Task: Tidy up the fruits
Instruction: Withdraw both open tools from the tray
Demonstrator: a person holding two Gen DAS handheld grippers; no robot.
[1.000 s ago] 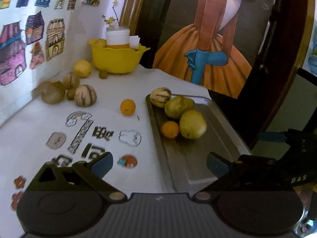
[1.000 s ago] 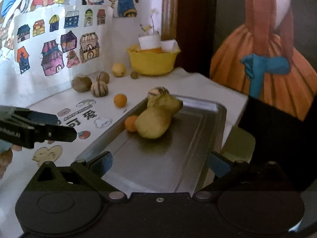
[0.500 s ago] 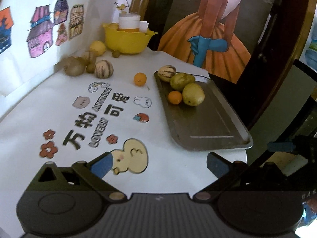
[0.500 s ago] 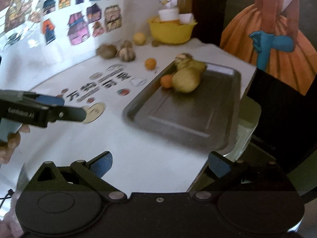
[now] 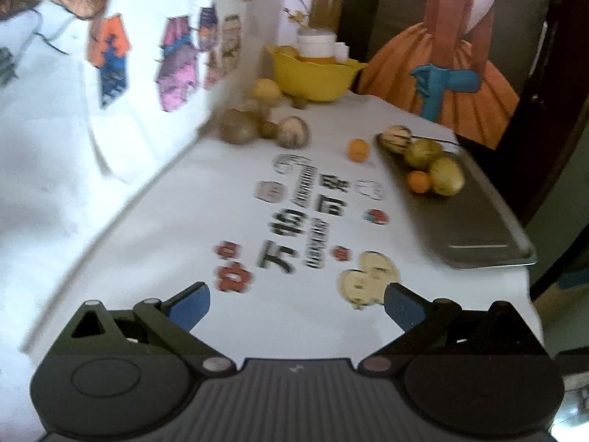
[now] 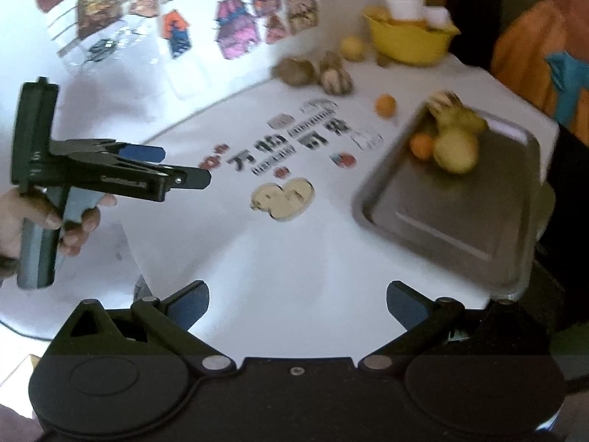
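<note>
Left black plastic hand-held gripper (image 5: 296, 304): two angled linkage fingers with blue pads (image 5: 191, 304), silver pivot screws, ribbed grey centre plate, round embossed discs either side. Seen from the right wrist view, it carries a grey grip and faint white lettering. Right black plastic hand-held gripper (image 6: 297, 302): identical build, one screw at centre.

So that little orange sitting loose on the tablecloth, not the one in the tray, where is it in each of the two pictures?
Left wrist view: the loose orange lies upper middle, just left of the metal tray's far corner.
Right wrist view: the loose orange lies upper right of centre, left of the tray's far corner.
Shared landmark: the yellow bowl at the table's far end.
</note>
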